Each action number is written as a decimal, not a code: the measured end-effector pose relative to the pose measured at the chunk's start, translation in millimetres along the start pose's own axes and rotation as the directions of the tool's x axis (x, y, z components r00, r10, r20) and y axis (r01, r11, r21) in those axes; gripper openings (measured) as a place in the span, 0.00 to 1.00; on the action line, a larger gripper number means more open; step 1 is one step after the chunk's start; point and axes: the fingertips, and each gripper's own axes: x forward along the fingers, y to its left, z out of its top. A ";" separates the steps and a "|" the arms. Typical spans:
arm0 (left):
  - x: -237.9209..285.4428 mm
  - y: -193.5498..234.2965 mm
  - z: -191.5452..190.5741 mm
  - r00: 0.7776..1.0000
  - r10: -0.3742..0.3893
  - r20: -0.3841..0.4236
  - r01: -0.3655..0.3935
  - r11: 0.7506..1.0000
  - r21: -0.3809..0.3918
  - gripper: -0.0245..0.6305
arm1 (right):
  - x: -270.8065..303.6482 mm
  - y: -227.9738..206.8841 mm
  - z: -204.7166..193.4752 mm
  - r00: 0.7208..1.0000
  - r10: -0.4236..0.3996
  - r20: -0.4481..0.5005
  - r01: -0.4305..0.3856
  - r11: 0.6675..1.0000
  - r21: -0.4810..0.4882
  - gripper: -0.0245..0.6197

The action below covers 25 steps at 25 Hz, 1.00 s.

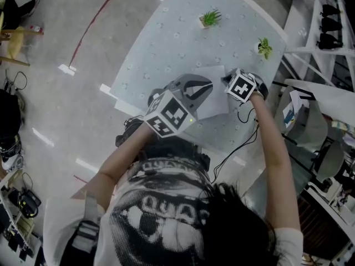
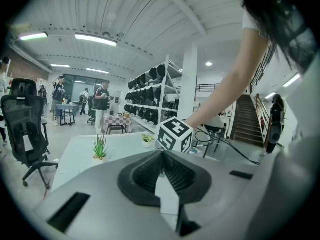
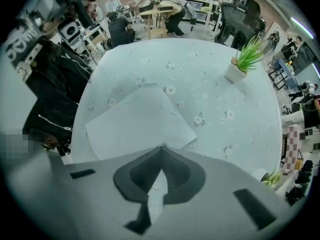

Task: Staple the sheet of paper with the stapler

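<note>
The sheet of paper [image 3: 135, 121] is smooth and matt white, on a pale flower-printed tablecloth [image 3: 215, 79]. The left gripper [image 2: 161, 151] and right gripper [image 3: 161, 148] have matt grey plastic shells with ribbed black pads [image 2: 145, 173]. The floor [image 1: 61, 98] shines glossy.

The person wore a white short-sleeved T-shirt [image 1: 166, 220] with a bold black-and-white graphic print, a grey strap [image 1: 84, 234] over the left shoulder, and had black hair [image 1: 238, 226]. The left tool [image 2: 161, 153] and the right tool [image 3: 161, 148] each had a smooth grey plastic shell with a dark, ribbed, teardrop-shaped recess around the jaws. Each also carried a white cube [image 1: 169, 115] with black square markers, and a thin black cable [image 1: 244, 143] hung from the right one.
</note>
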 end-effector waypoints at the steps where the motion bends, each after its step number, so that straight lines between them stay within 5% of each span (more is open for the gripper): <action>1: -1.9 1.2 1.0 1.000 0.004 0.001 -0.004 1.000 0.003 0.06 | -0.3 0.2 0.0 1.000 -0.003 0.005 0.003 1.000 -0.002 0.04; 8: -25.4 6.3 5.3 1.000 0.011 -0.003 -0.011 1.000 0.028 0.06 | -5.0 2.6 -3.3 0.996 -0.050 0.073 0.049 0.999 0.016 0.04; 16: -49.0 8.2 -1.9 1.000 0.010 -0.028 -0.009 0.999 0.038 0.06 | -18.9 6.5 -6.7 0.975 -0.134 0.175 0.099 0.975 0.197 0.04; 25: -60.7 -0.7 -5.7 0.996 -0.076 -0.039 0.079 0.995 0.069 0.06 | -50.9 30.1 16.1 0.888 -0.320 0.330 0.138 0.870 0.474 0.04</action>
